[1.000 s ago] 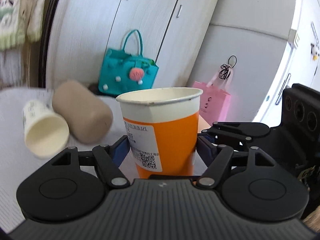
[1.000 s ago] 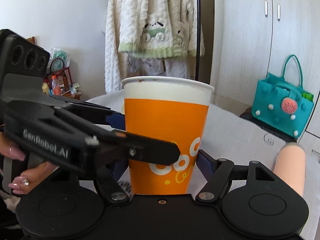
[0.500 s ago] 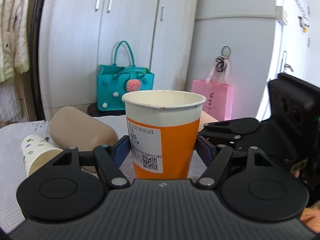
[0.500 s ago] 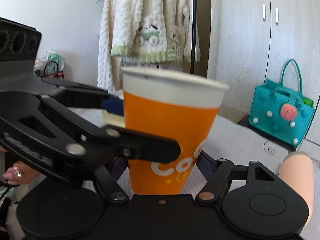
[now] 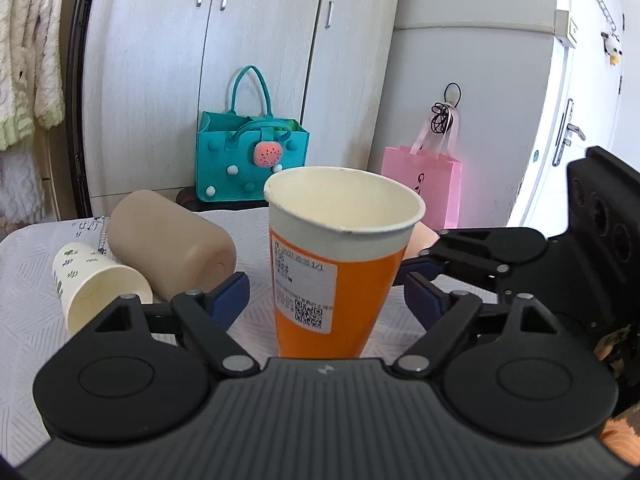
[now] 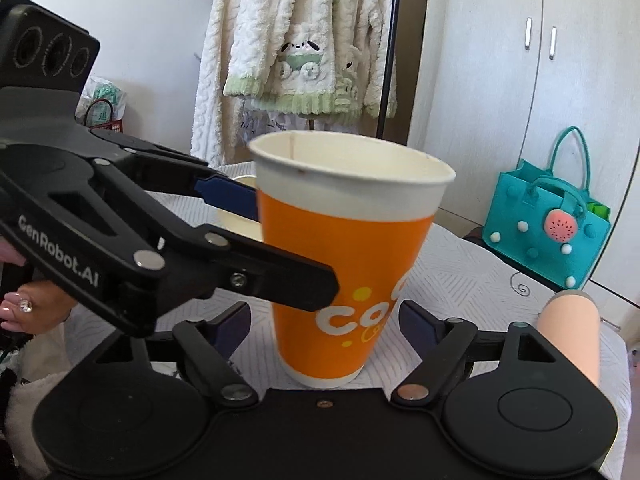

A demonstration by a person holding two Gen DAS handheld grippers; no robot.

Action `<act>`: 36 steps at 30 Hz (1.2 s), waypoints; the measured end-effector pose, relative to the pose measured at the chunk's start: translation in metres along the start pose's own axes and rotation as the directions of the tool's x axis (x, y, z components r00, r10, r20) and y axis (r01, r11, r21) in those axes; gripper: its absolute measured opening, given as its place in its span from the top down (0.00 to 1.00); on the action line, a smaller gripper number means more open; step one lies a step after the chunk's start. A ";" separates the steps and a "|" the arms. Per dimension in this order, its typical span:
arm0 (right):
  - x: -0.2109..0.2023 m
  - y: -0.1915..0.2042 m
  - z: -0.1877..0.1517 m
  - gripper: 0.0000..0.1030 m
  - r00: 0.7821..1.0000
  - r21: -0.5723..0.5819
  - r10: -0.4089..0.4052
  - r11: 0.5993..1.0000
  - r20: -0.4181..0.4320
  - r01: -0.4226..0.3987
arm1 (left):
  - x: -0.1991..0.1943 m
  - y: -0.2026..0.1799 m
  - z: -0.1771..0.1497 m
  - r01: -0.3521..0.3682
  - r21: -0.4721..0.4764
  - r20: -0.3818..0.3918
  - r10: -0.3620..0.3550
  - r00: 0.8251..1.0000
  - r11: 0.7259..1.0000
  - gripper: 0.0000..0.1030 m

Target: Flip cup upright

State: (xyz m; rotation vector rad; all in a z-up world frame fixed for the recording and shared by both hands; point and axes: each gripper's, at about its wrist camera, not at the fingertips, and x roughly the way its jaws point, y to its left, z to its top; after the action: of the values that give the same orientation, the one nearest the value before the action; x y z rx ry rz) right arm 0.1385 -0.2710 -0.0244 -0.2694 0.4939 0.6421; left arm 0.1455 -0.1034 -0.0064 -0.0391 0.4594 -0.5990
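An orange paper cup with a white rim stands upright on the white patterned tablecloth; it also shows in the right wrist view. My left gripper is open, its blue pads on either side of the cup with a gap on each side. My right gripper is open too, its pads apart from the cup's lower half. The left gripper's body crosses the right wrist view on the left.
A white leaf-print paper cup and a tan cup lie on their sides at the left. A peach cup lies at the right. A teal bag and pink bag stand behind the table.
Both grippers have opened and let go of the orange cup, which now stands on the table. Both views have tilted down slightly, showing more of the cup's inside.
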 end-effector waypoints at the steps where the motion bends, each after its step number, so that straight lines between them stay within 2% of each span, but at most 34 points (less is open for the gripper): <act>1: -0.003 0.002 0.000 0.13 1.000 0.002 -0.010 1.000 0.003 0.010 | -0.002 -0.001 0.000 -0.002 0.001 0.001 0.002 1.000 1.000 0.18; 7: -0.022 0.008 -0.001 0.13 0.998 0.046 -0.056 0.997 0.021 0.055 | -0.024 -0.003 -0.007 -0.024 -0.025 0.011 0.025 1.000 0.999 0.17; 13: -0.046 0.024 -0.010 0.13 0.995 0.093 -0.100 0.991 0.022 0.098 | -0.052 -0.004 -0.015 -0.067 -0.063 -0.015 0.066 0.998 0.996 0.17; 20: -0.083 0.052 -0.011 0.13 0.985 0.160 -0.159 0.976 0.063 0.148 | -0.088 -0.012 -0.019 -0.132 -0.072 -0.051 0.129 0.990 0.989 0.17; 24: -0.102 0.072 -0.007 0.11 0.972 0.152 -0.216 0.968 0.093 0.201 | -0.109 -0.017 -0.019 -0.156 -0.076 -0.063 0.152 0.986 0.985 0.14; 28: -0.119 0.090 -0.005 0.07 0.950 0.162 -0.284 0.951 0.134 0.261 | -0.129 -0.022 -0.022 -0.179 -0.078 -0.061 0.174 0.983 0.981 0.12; 31: -0.125 0.105 -0.005 0.03 0.926 0.174 -0.355 0.927 0.129 0.332 | -0.143 -0.024 -0.025 -0.197 -0.080 -0.051 0.193 0.980 0.977 0.09; 36: -0.125 0.120 -0.007 0.01 0.911 0.228 -0.406 0.896 0.072 0.381 | -0.161 -0.027 -0.032 -0.243 -0.071 -0.044 0.241 0.970 0.967 0.07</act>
State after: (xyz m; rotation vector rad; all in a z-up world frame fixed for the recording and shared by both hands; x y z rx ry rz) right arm -0.0256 -0.2442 0.0234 -0.1240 0.3739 0.2031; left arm 0.0002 -0.0343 0.0344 -0.0442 0.5122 -0.3421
